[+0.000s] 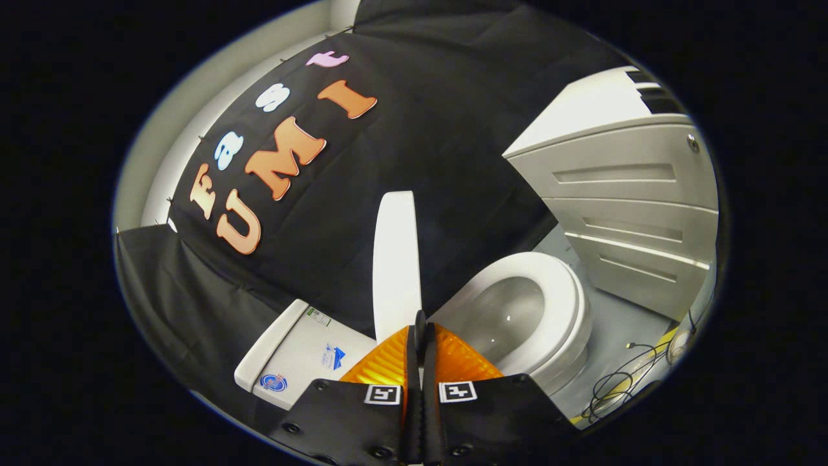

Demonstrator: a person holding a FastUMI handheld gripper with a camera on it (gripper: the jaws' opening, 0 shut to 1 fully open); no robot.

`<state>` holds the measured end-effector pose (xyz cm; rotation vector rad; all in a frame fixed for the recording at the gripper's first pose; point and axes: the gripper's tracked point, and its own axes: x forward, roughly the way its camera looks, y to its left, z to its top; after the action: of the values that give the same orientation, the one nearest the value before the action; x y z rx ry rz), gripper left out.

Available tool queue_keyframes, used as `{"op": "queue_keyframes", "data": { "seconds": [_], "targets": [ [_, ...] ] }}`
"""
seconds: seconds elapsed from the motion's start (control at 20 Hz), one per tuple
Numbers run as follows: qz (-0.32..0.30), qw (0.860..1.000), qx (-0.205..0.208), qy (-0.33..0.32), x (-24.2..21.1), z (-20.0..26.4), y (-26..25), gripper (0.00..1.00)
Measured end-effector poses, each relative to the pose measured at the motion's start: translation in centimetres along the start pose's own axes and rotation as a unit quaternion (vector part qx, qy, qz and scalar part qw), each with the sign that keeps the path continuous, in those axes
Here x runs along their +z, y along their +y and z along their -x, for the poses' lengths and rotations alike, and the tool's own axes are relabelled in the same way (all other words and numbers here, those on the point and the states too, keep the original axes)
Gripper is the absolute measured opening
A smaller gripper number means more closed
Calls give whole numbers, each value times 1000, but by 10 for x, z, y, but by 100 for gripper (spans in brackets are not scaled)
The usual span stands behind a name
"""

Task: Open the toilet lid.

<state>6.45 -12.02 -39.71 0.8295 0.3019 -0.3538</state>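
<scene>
Tongs point(421, 323) pinched narrow on the bottom edge of the toilet lid point(396, 259) — lid raised, seen edge-on, rising just ahead of the fingers. Open toilet bowl point(517, 310) with its seat beside it. Tank point(291, 356) on the lid's other side. Grey drawer cabinet point(634, 207) beyond the bowl; cables point(621, 388) on the floor.

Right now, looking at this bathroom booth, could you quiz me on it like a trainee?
1. True or false: the toilet lid stands raised, with the toilet bowl uncovered.
2. What are the gripper fingers doing? A) spread wide B) closed together, pinching the lid's lower edge
3. What white furniture stands beyond the toilet seat?

Key: 1 true; 2 B, though the lid's edge sits so thin between them that the contact is hard to confirm; 3 a drawer cabinet.
</scene>
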Motion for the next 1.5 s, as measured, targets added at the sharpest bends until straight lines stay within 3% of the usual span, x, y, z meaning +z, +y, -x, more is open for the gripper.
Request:
{"op": "queue_keyframes", "data": {
  "seconds": [0.25, 0.45, 0.7, 0.9, 1.1, 1.5],
  "targets": [
    [92, 996, -14, -2, -5, 5, 50, 8],
    [126, 992, -12, -3, -13, 11, 97, 8],
    [224, 975, -8, 6, -38, 12, 156, 8],
    [261, 965, 1, 5, -64, 15, 199, 8],
    [247, 969, 22, 8, -83, 14, 229, 8],
    [305, 952, 8, 5, -108, 12, 257, 8]
  ]
}}
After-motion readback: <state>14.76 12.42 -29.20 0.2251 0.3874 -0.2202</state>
